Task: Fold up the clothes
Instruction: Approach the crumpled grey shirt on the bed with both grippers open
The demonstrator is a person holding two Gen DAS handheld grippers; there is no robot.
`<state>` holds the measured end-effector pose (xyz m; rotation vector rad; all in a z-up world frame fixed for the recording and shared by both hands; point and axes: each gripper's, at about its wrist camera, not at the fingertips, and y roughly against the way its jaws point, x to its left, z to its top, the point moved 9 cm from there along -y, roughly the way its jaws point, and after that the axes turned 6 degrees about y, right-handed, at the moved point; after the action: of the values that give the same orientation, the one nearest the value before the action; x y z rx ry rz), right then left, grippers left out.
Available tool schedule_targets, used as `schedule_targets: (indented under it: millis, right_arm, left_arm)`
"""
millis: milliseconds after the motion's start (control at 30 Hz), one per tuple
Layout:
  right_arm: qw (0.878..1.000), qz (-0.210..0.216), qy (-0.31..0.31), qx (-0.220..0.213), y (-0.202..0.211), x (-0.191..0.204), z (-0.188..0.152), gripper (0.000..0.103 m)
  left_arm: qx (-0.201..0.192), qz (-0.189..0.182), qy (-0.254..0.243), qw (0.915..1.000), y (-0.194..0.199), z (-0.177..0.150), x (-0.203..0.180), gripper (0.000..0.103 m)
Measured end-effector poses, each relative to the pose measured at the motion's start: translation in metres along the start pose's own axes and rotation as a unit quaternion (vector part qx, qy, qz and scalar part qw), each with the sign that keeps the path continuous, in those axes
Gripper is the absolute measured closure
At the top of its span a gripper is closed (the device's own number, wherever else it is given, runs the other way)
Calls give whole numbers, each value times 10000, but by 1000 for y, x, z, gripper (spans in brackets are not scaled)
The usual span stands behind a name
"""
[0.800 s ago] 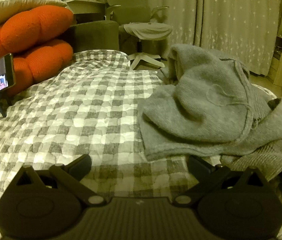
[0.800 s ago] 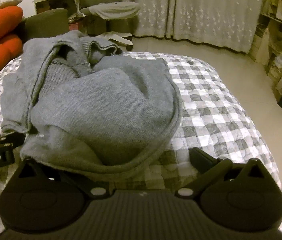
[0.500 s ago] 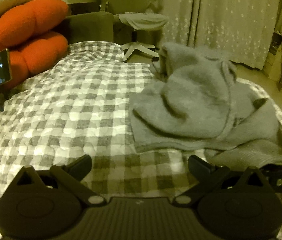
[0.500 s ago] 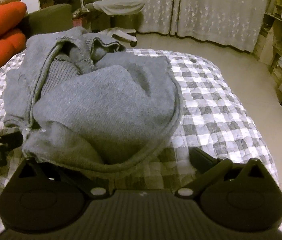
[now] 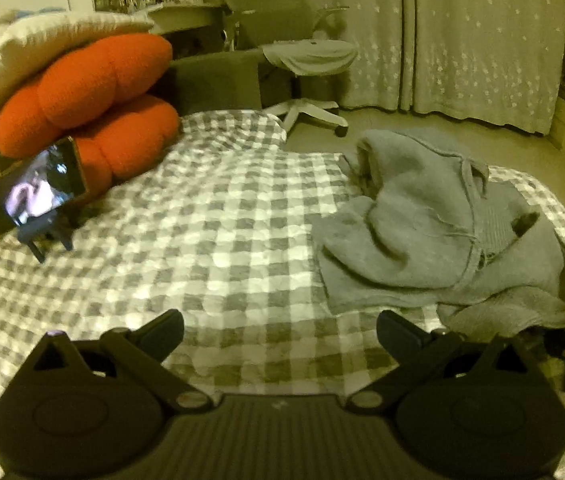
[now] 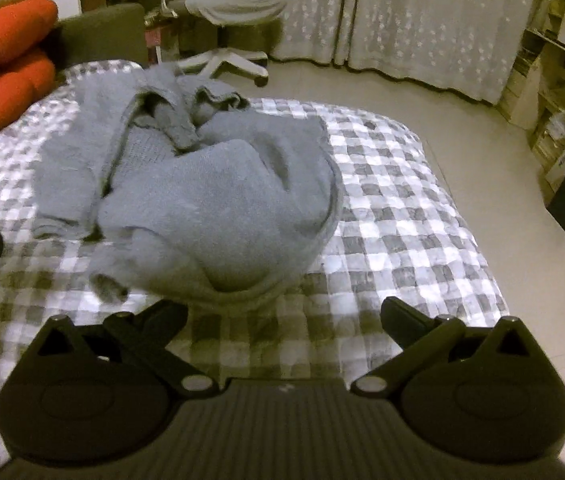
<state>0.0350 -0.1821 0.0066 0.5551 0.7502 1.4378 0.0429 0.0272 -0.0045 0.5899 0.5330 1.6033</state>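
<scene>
A crumpled grey sweater (image 5: 434, 232) lies heaped on the checked quilt (image 5: 210, 240), filling the right half of the left wrist frame and the centre-left of the right wrist frame (image 6: 210, 200). The left gripper (image 5: 280, 330) sits at the bottom of its frame with its 2 fingers spread wide apart over bare quilt, nothing between them; the sweater's near edge lies just above its right finger. The right gripper (image 6: 284, 314) is likewise spread wide at the bottom of its frame, the sweater's rounded near hem just above the gap, seemingly not touching either finger, though blur makes this hard to judge. In the upper left of the left wrist view, 2 orange cushions (image 5: 94, 104) are stacked under a pale pillow (image 5: 38, 48), with a lit phone (image 5: 38, 192) propped on a stand below them. An office chair (image 5: 306, 64) stands before the curtains (image 5: 482, 32) at the top.
</scene>
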Motion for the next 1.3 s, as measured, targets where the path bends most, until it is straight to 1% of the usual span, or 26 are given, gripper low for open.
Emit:
schedule_targets:
  millis: [100,267,300,400,467,567,633,800,900,967,1033,1067,1100,1133,1167,1233,1300]
  right_arm:
    - [9996,20,81,-272,16,5,3,0]
    - [9983,67,210,-542,24,7,7,0]
    - [9975,104,242,-655,27,8,9,0]
    - [9911,148,408,-1259,46,13,17,0]
    - [9863,271,447,-1565,58,17,21,0]
    - [9858,384,400,-1585,58,18,22,0]
    - [9859,368,360,-1590,55,17,23,0]
    - [9852,470,111,-1645,53,12,24,0]
    - [9826,550,-50,-1771,55,11,25,0]
    - [9821,527,-150,-1801,53,11,28,3]
    - [9843,448,-236,-1688,48,11,33,18]
    - [9860,411,-288,-1592,43,10,36,23]
    - [9870,382,-344,-1525,40,10,39,31]
    - [9876,340,-374,-1487,38,9,42,34]
    - [9882,297,-402,-1450,36,8,45,34]
    - [9873,215,-350,-1538,39,8,50,37]
    - [9861,225,-312,-1614,47,8,55,37]
  left_arm:
    - [-62,0,9,10000,4,7,5,0]
    - [-64,-3,160,9999,7,18,12,0]
    - [-81,-8,185,9998,8,20,13,0]
    - [-148,-12,252,9996,11,27,17,0]
    - [-180,-19,285,9994,12,31,19,0]
    - [-214,-65,318,9992,13,37,21,0]
    - [-241,-79,297,9992,12,38,20,0]
    - [-215,-85,224,9995,9,39,15,0]
    - [-224,-124,204,9995,7,39,12,0]
    - [-206,-118,225,9995,5,40,8,0]
    - [-190,-146,238,9994,2,41,2,0]
    - [-180,-147,245,9994,1,42,0,0]
    - [-180,-157,244,9994,0,43,-2,1]
    - [-186,-176,238,9994,0,44,-4,1]
    - [-210,-180,233,9993,0,46,-5,1]
    - [-297,-142,252,9991,0,50,-5,1]
    - [-374,-83,285,9989,2,54,-4,1]
